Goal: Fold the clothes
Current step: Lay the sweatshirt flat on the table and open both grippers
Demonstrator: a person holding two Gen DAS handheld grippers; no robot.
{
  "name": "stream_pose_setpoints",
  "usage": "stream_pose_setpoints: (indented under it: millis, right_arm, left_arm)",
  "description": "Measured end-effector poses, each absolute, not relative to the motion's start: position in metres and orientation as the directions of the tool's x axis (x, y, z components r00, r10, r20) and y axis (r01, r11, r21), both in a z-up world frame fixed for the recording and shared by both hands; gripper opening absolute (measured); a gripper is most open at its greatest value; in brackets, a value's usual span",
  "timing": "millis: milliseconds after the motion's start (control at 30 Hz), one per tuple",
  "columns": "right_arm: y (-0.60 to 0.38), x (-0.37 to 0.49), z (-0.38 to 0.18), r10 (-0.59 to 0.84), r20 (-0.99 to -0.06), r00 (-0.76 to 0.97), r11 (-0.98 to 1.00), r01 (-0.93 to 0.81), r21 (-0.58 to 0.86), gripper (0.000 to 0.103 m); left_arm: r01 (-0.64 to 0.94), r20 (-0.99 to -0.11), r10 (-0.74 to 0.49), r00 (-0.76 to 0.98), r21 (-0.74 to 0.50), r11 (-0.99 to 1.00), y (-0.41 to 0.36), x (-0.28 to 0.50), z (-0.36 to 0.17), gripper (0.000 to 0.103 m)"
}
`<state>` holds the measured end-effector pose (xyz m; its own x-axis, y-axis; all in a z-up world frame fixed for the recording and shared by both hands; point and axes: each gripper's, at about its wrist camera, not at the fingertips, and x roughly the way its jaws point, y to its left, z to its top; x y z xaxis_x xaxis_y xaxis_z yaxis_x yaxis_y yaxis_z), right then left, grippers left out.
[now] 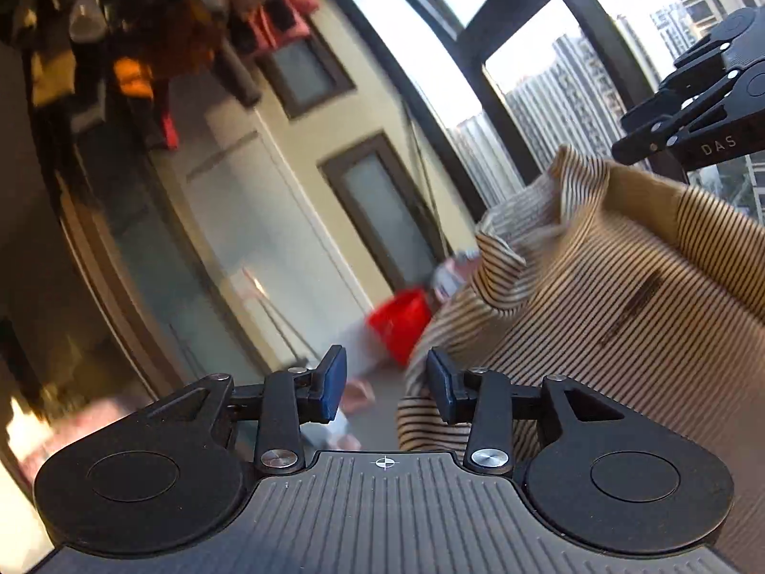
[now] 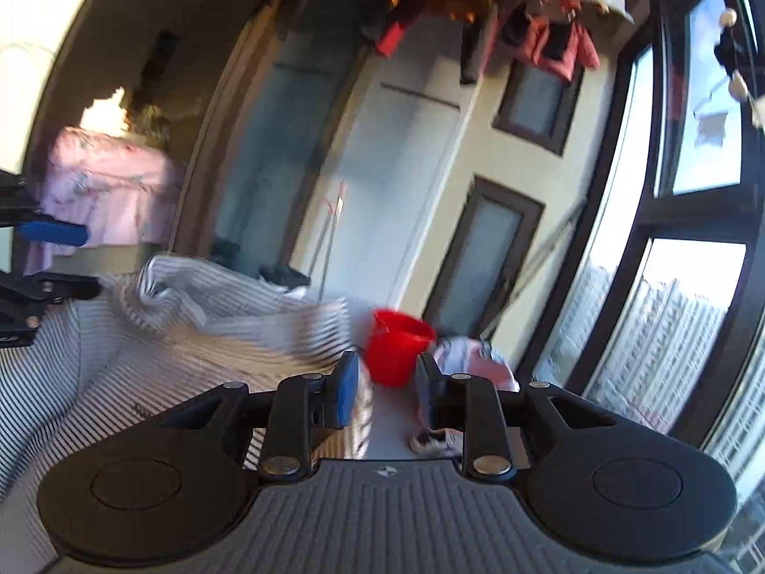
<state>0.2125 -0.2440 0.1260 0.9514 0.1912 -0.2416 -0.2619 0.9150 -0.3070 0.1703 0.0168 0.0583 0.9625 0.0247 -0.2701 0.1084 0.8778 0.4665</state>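
Striped garment point(image 1: 597, 287): one; grippers: two, jaws apart.

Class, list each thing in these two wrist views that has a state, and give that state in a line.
left gripper: open, holding nothing.
right gripper: open, holding nothing.
striped garment: crumpled, unfolded.
red bucket: upright on the floor.
hanging clothes: hung overhead.

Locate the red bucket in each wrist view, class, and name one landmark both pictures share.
Left wrist view: the red bucket sits low, just right of centre, beside the striped garment.
Right wrist view: red bucket at centre, just above the open gripper fingers.
Shared landmark: the dark-framed frosted window behind it.
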Motion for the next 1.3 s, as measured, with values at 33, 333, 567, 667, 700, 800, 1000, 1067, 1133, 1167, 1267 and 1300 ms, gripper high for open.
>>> stream_pose_setpoints:
  millis: [33,333,567,667,700,800,1000,1067,1133,1167,1267,1300]
  right_arm:
    - [-0.248,0.217,0.116,0.187,-0.261,0.947,0.922,-0.260,-0.286,0.029]
    - [-0.241,0.192,0.057,0.451,-0.506,0.736,0.847,-0.532,-0.019,0.044]
    - [-0.225,0.160,-0.010,0.448,-0.731,0.515,0.774,-0.632,0.029,0.051]
    - [-0.240,0.135,-0.012,0.463,-0.720,0.516,0.757,-0.653,0.018,0.061]
    - [-0.244,0.127,-0.012,0.463,-0.725,0.509,0.755,-0.655,0.023,0.061]
    - [-0.258,0.097,-0.010,0.474,-0.731,0.491,0.738,-0.675,0.026,0.063]
    - [-0.276,0.045,0.000,0.485,-0.740,0.465,0.718,-0.696,0.033,0.064]
    - [-0.281,0.035,0.004,0.476,-0.743,0.471,0.722,-0.692,0.023,0.064]
    - [-0.285,0.024,0.008,0.466,-0.745,0.477,0.725,-0.688,0.012,0.064]
    - [-0.287,0.019,0.010,0.461,-0.746,0.480,0.727,-0.686,0.007,0.063]
    - [-0.298,0.021,0.027,0.394,-0.698,0.598,0.781,-0.618,-0.088,0.063]
    - [-0.304,0.026,0.035,0.374,-0.668,0.643,0.802,-0.586,-0.115,0.063]
  left_arm:
    - [0.116,-0.316,0.031,0.948,0.436,0.892,0.025,0.176,0.049,0.043]
    - [0.340,-0.603,-0.284,0.745,-0.022,0.940,0.045,0.167,-0.002,0.078]
    - [0.396,-0.709,-0.414,0.571,-0.203,0.895,0.044,0.135,-0.051,0.084]
    - [0.418,-0.721,-0.410,0.559,-0.183,0.890,0.050,0.107,-0.051,0.084]
    - [0.425,-0.725,-0.409,0.555,-0.176,0.888,0.052,0.097,-0.051,0.084]
    - [0.446,-0.736,-0.404,0.543,-0.155,0.882,0.058,0.069,-0.051,0.084]
    - [0.493,-0.759,-0.393,0.518,-0.110,0.863,0.067,0.016,-0.050,0.085]
    - [0.501,-0.763,-0.381,0.523,-0.087,0.861,0.071,0.008,-0.048,0.085]
    - [0.486,-0.756,-0.370,0.540,-0.078,0.870,0.077,0.011,-0.043,0.085]
    - [0.470,-0.750,-0.361,0.554,-0.076,0.880,0.080,0.016,-0.040,0.085]
    - [0.429,-0.712,-0.328,0.620,-0.042,0.902,0.086,0.024,-0.026,0.088]
    - [0.416,-0.693,-0.318,0.647,-0.028,0.909,0.087,0.024,-0.020,0.092]
